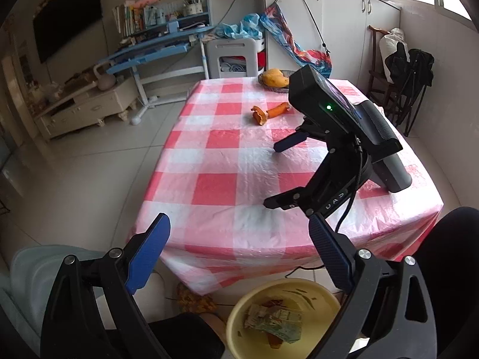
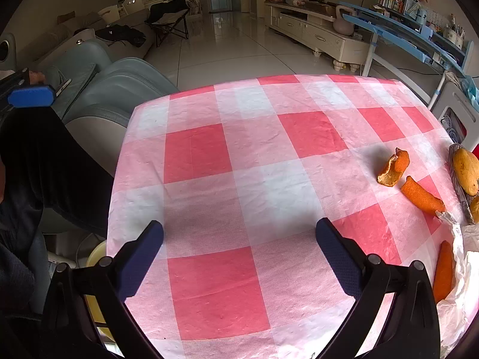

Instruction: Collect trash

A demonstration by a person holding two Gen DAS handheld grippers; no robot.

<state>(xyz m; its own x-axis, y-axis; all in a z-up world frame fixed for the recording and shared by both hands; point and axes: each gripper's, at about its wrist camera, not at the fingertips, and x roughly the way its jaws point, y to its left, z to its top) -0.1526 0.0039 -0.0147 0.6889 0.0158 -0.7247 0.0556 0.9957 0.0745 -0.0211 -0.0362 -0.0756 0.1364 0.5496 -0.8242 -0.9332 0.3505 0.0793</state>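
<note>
On table — peel strip [image 2: 422, 198] lengthwise toward basket [image 2: 458, 179]

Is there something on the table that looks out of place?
Yes. Orange peel pieces lie loose on the checked tablecloth near the fruit basket, with crumpled white paper beside them; that looks like uncollected trash.

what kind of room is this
Most likely a home living and dining room: a table under a pink checked tablecloth, a sofa beside it, and a TV cabinet along the far wall beside a child's blue study desk.
</note>
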